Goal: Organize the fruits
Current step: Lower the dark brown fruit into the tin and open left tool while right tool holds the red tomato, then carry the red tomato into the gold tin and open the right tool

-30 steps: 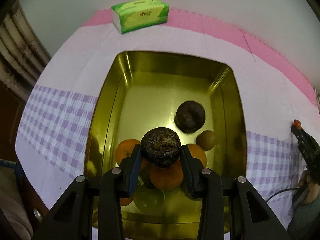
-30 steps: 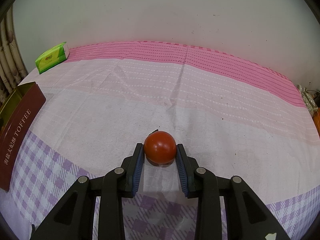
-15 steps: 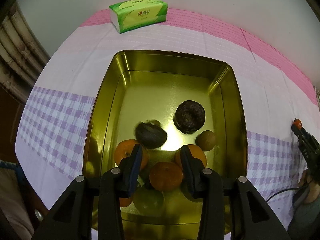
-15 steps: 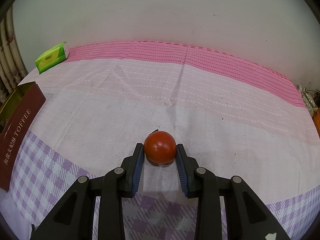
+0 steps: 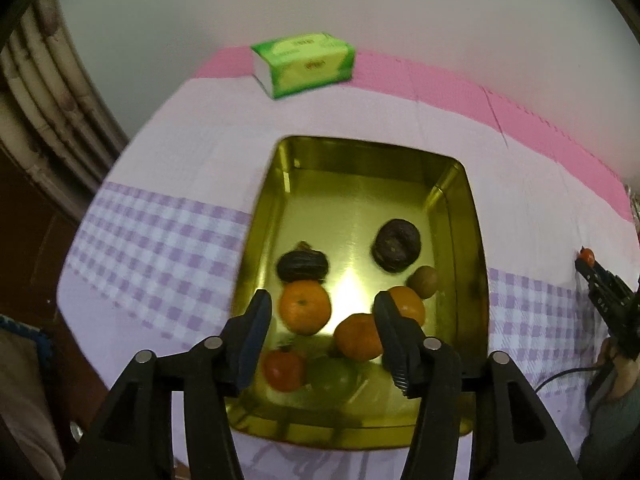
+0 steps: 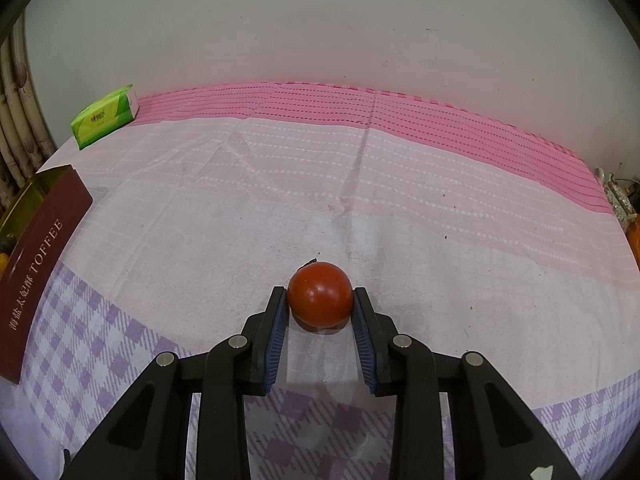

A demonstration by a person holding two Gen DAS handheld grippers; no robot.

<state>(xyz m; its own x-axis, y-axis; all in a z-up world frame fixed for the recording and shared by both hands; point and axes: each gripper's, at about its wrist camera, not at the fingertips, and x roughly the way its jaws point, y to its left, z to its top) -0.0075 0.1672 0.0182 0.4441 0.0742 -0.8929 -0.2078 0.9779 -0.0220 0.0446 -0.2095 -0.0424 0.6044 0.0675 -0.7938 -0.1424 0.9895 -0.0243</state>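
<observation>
In the left wrist view a gold tin holds several fruits: two dark wrinkled fruits, oranges, a brown kiwi, a red tomato and a green fruit. My left gripper is open and empty above the tin's near end. In the right wrist view my right gripper is shut on a red tomato that rests on the cloth. The right gripper also shows at the right edge of the left wrist view.
A green tissue pack lies at the back of the table, also in the right wrist view. The tin's maroon TOFFEE side stands at the left of the right wrist view. The pink and purple-checked cloth covers the table.
My left gripper let go of the dark wrinkled fruit, which dropped into the tin beside the oranges. The gripper opened and pulled up and back. The right gripper has not moved.
</observation>
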